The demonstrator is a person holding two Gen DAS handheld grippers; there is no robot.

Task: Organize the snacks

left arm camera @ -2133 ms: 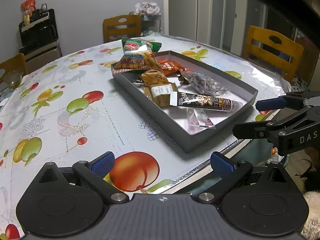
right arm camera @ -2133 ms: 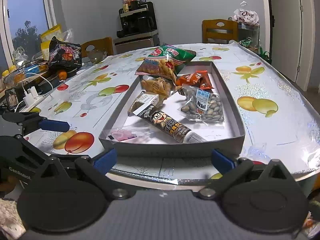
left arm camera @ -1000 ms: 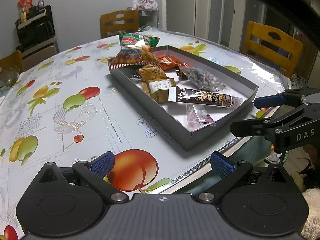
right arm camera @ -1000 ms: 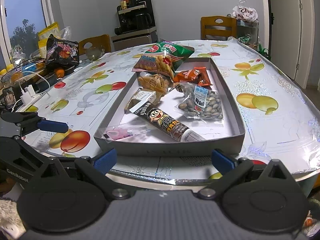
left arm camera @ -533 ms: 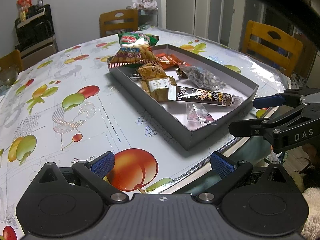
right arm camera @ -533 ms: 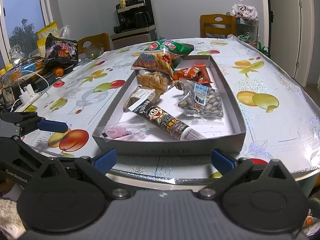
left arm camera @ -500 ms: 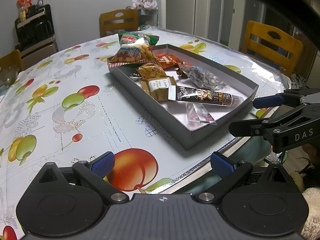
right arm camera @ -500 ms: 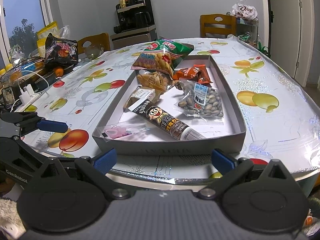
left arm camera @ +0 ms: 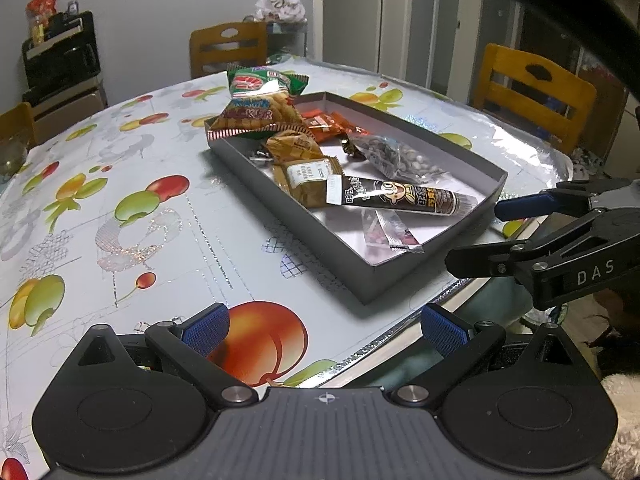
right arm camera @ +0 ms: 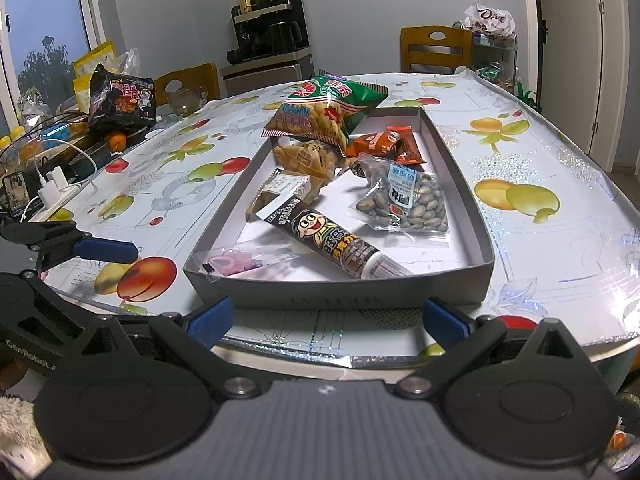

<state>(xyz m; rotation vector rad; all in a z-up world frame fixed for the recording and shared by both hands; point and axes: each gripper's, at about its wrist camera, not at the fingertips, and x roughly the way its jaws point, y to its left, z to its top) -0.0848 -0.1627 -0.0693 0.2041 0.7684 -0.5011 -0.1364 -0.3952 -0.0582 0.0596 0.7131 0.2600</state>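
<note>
Snacks fill a grey box [right arm camera: 336, 300] at twelve o'clock; left gripper [left arm camera: 324, 328] and right gripper [right arm camera: 326, 318] hover spread apart, empty.

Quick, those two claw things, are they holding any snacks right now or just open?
Left gripper: open, holding nothing.
Right gripper: open, holding nothing, just short of the grey tray.
</note>
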